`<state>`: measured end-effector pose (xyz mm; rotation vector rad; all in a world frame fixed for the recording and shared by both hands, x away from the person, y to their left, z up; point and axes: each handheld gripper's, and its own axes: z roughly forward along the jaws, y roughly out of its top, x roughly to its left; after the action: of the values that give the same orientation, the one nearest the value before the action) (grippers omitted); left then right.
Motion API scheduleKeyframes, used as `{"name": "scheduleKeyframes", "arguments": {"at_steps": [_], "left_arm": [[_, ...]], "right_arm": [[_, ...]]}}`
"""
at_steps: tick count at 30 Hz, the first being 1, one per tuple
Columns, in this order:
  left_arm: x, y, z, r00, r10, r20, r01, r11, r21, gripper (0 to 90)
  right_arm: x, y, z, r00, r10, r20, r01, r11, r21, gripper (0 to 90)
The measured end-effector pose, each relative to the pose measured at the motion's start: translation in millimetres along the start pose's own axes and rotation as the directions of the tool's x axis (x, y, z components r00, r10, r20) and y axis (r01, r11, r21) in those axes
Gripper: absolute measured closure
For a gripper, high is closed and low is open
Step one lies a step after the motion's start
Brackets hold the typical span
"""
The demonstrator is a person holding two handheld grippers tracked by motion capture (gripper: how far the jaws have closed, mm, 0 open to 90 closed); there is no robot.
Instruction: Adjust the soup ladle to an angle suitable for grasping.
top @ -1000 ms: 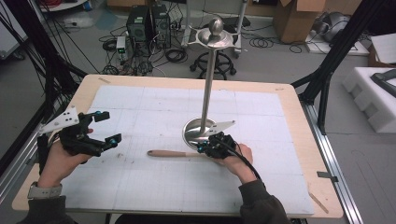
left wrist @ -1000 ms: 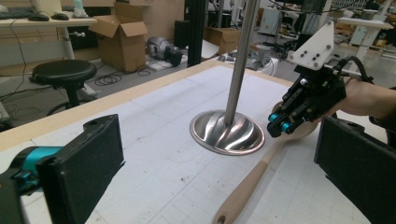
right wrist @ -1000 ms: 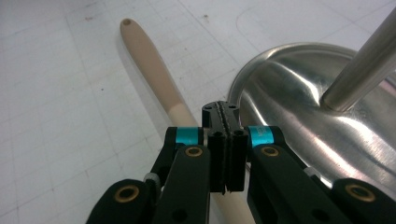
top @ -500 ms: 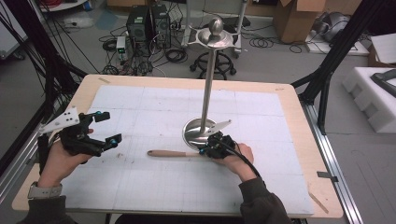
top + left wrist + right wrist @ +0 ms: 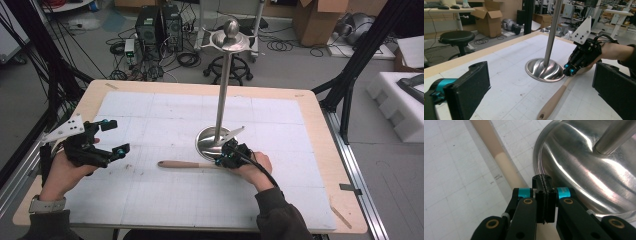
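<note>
right gripper [image 5: 226, 156] down at the table [image 5: 310, 100], jaws pressed flat together in its own view with nothing visibly pinched between the tips [image 5: 543, 180]. sits just beside the wooden handle [image 5: 182, 164], over the end nearest the metal stand's base [image 5: 212, 142]; from above, cannot tell whether the tips press on the wood. in the right gripper view, handle [image 5: 499, 155] running up and to the left past the closed tips, shiny round base [image 5: 584, 170] close on the other side, pole [image 5: 616, 135] rising from it. left gripper [image 5: 112, 137] held off the table at the left side, well apart from the stand, jaws wide open and holding nothing. in the left gripper view, two black pads [image 5: 471, 85] spread far apart, framing the stand's base [image 5: 544, 71], the handle [image 5: 554, 100] lying on the white gridded mat, and the other gripper [image 5: 570, 72] at the handle's far end. tall pole [image 5: 222, 85] upright, topped by a dish and ball.
</note>
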<state>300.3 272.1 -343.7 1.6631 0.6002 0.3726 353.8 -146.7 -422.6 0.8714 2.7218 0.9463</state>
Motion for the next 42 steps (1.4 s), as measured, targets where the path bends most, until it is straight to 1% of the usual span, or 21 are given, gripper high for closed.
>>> {"name": "scheduleKeyframes", "arguments": {"at_steps": [1, 2, 3, 6, 7, 8, 9, 10, 11, 12, 14, 18, 20, 22, 23, 26, 31, 37, 40, 42], "left_arm": [[0.1, -0.1, 0.2, 1.0000, 0.001, -0.001, -0.001, 1.0000, 0.001, 1.7], [0.1, -0.1, 0.2, 1.0000, 0.001, -0.001, -0.001, 1.0000, 0.001, 1.8], [0.2, -0.2, 0.6, 1.0000, 0.002, 0.000, -0.002, 1.0000, 0.003, 1.8], [-0.3, -0.5, 1.6, 1.0000, 0.001, 0.002, -0.001, 1.0000, 0.008, 1.8], [-0.5, -0.6, 2.0, 1.0000, 0.001, 0.003, -0.001, 1.0000, 0.008, 1.8], [-0.5, -0.6, 2.3, 1.0000, 0.002, 0.006, -0.002, 1.0000, 0.009, 1.8], [-0.4, -0.7, 2.5, 1.0000, 0.005, 0.006, -0.005, 0.9999, 0.011, 1.8], [-0.6, -0.8, 2.8, 1.0000, 0.001, 0.008, -0.002, 0.9999, 0.013, 1.8], [-0.6, -0.9, 3.0, 1.0000, 0.001, 0.008, -0.001, 0.9999, 0.014, 1.7], [-0.7, -1.0, 3.2, 1.0000, 0.000, 0.007, 0.000, 0.9999, 0.015, 1.8], [-0.7, -1.0, 3.1, 1.0000, 0.002, 0.009, -0.002, 0.9998, 0.017, 1.8], [-0.5, -1.2, 2.9, 1.0000, 0.000, 0.009, 0.000, 0.9999, 0.016, 1.8], [-0.8, -1.5, 2.8, 0.9999, -0.003, 0.011, 0.003, 0.9999, 0.014, 1.8], [-0.5, -1.5, 2.2, 1.0000, -0.001, 0.010, 0.001, 0.9999, 0.016, 1.8], [-0.5, -1.5, 2.0, 1.0000, -0.003, 0.009, 0.003, 0.9999, 0.016, 1.8], [-0.5, -1.6, 2.0, 1.0000, -0.004, 0.008, 0.004, 0.9999, 0.014, 1.8], [-0.4, -1.8, 2.6, 1.0000, -0.002, 0.009, 0.002, 0.9998, 0.018, 1.8], [-0.6, -1.9, 2.8, 0.9999, -0.003, 0.010, 0.002, 0.9998, 0.019, 1.8], [-0.3, -1.7, 2.1, 1.0000, -0.005, 0.009, 0.005, 0.9999, 0.012, 1.7], [0.0, -1.6, 1.6, 1.0000, -0.007, 0.006, 0.007, 0.9999, 0.012, 1.8]], "right_arm": [[-0.4, 0.2, 0.3, 1.0000, -0.002, 0.007, 0.002, 1.000, 0.008, 90.0], [-0.4, 0.2, 0.3, 1.0000, -0.002, 0.007, 0.002, 1.000, 0.008, 90.0], [-0.2, 0.8, 1.3, 0.9999, 0.008, 0.011, -0.009, 1.000, 0.019, 90.0], [0.1, 2.0, 2.3, 0.9998, 0.013, 0.015, -0.013, 0.999, 0.035, 90.0], [-0.5, 3.4, 3.1, 0.9998, 0.012, 0.017, -0.012, 0.999, 0.049, 90.0], [-0.5, 3.4, 3.1, 0.9998, 0.012, 0.017, -0.012, 0.999, 0.049, 90.0], [-0.9, 4.6, 4.5, 0.9998, 0.006, 0.020, -0.008, 0.998, 0.070, 90.0], [-0.9, 4.6, 4.5, 0.9998, 0.006, 0.020, -0.008, 0.998, 0.070, 90.0], [-1.0, 5.4, 5.9, 0.9996, -0.007, 0.028, 0.004, 0.996, 0.087, 90.0], [-0.7, 6.3, 6.3, 0.9995, -0.013, 0.028, 0.010, 0.996, 0.093, 90.0], [-1.4, 6.4, 6.2, 0.9996, -0.010, 0.026, 0.008, 0.995, 0.095, 90.0], [0.3, 4.4, 5.8, 0.9990, 0.027, 0.035, -0.030, 0.996, 0.087, 90.0], [1.2, 3.6, 5.5, 0.9979, 0.055, 0.034, -0.058, 0.994, 0.088, 90.0], [1.4, 3.5, 5.9, 0.9983, 0.046, 0.036, -0.049, 0.995, 0.084, 90.0], [3.2, 3.4, 5.5, 0.9976, 0.053, 0.044, -0.057, 0.994, 0.090, 90.0], [5.8, 3.0, 5.1, 0.9979, 0.049, 0.043, -0.052, 0.994, 0.093, 90.0], [10.6, 2.1, 3.6, 0.9981, 0.056, 0.025, -0.059, 0.992, 0.111, 90.0], [17.2, 1.5, 1.8, 0.9985, 0.051, 0.023, -0.053, 0.990, 0.133, 90.0], [20.2, 1.1, 1.0, 0.9989, 0.046, 0.013, -0.047, 0.988, 0.144, 90.0], [24.5, 0.8, 0.0, 0.9987, 0.051, -0.004, -0.050, 0.986, 0.160, 90.0]]}}
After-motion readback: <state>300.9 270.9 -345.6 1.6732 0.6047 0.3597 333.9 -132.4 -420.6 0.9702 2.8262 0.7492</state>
